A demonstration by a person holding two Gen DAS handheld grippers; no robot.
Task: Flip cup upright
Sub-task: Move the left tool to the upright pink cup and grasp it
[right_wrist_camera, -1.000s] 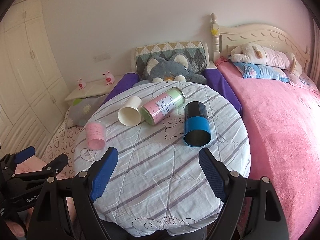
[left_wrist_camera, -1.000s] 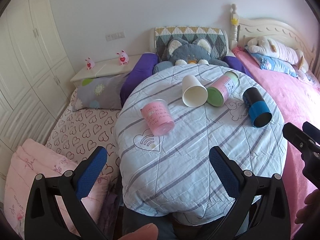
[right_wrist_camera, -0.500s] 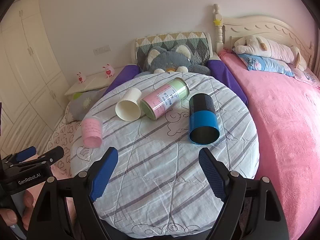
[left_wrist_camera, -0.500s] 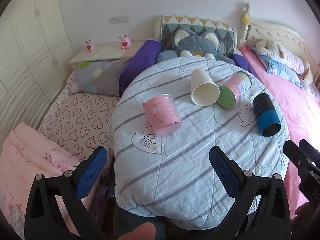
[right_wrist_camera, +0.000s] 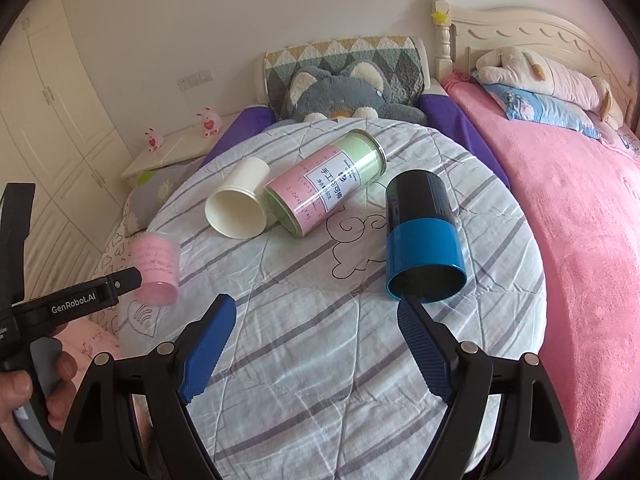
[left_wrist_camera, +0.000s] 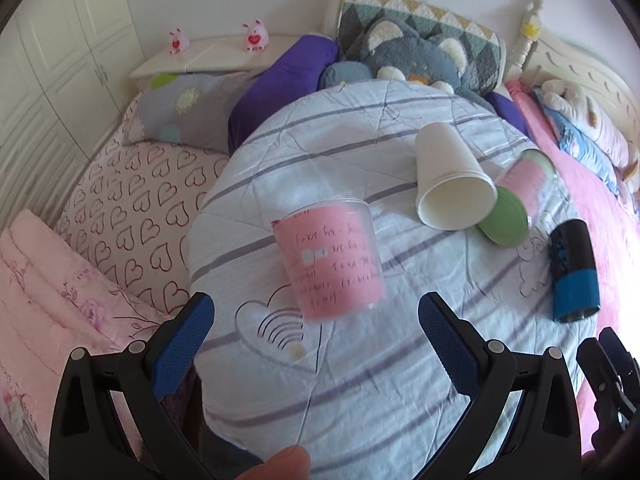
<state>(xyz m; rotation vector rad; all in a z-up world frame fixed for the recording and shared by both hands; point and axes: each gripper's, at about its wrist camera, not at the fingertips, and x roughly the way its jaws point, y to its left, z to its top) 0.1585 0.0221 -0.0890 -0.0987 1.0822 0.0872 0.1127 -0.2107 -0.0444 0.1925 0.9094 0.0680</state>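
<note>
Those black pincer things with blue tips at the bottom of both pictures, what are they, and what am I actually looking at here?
They are hand-held two-finger grippers, one per hand, each carrying a camera that looks along its fingers. One picture is from the left gripper, the other from the right gripper. Both are open and hold nothing. Ahead is a round table under a striped quilted cloth. On it lie a clear cup with pink paper inside, a white paper cup, a pink-and-green canister and a black-and-blue cylinder, all tipped over.
</note>
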